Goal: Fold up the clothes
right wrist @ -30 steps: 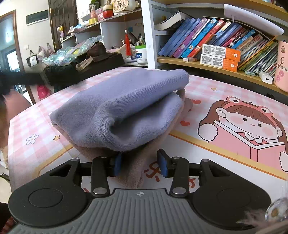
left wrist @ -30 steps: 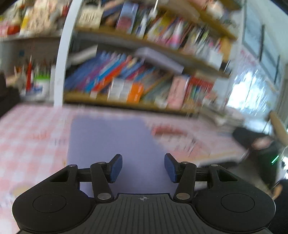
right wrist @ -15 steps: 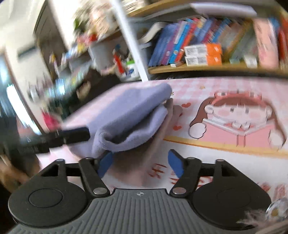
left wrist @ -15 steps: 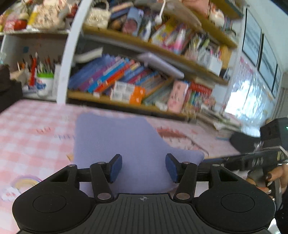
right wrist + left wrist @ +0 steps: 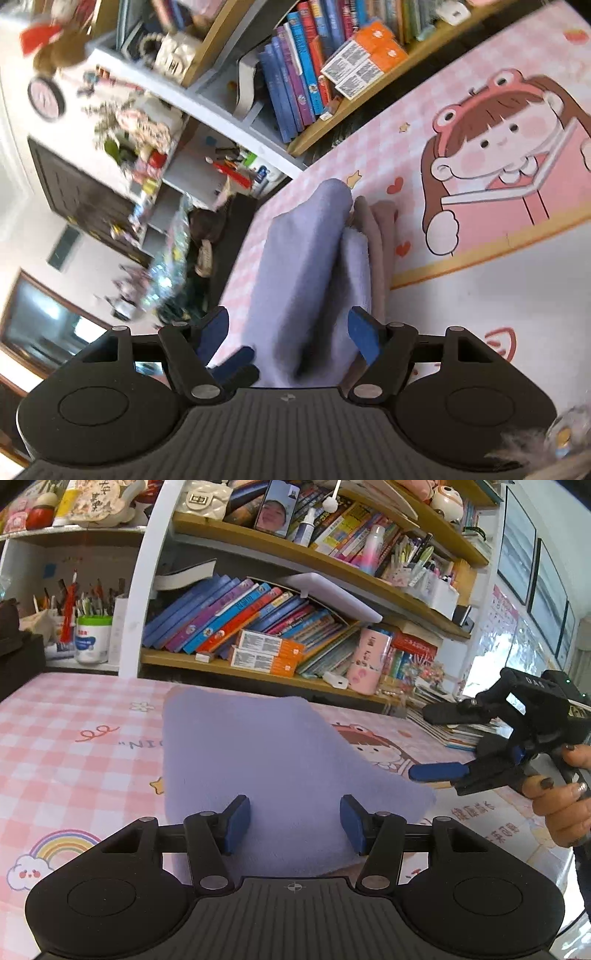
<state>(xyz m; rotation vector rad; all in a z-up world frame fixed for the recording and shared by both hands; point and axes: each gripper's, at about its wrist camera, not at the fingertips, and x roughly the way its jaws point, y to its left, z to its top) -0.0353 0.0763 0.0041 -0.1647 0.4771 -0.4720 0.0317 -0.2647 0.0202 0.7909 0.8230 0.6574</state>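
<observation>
A folded lavender cloth [image 5: 258, 760] lies on the pink checked table cover, with a beige-pink cloth [image 5: 382, 236] under it. My left gripper [image 5: 294, 823] is open just above the cloth's near edge, holding nothing. My right gripper [image 5: 289, 334] is open and rolled on its side, its jaws standing either side of the cloth's folded end [image 5: 306, 280] without pinching it. It also shows in the left wrist view [image 5: 465, 742], held by a hand at the cloth's right corner.
A bookshelf [image 5: 258, 627] full of books and boxes runs along the table's far edge. A pen cup [image 5: 92, 638] stands at the back left. A stack of papers [image 5: 450, 731] lies at the right. The cover shows a cartoon girl print [image 5: 498, 155].
My right gripper opened, let go of the cloth's end and rolled onto its side. My left gripper stayed open and steadied over the cloth's near edge.
</observation>
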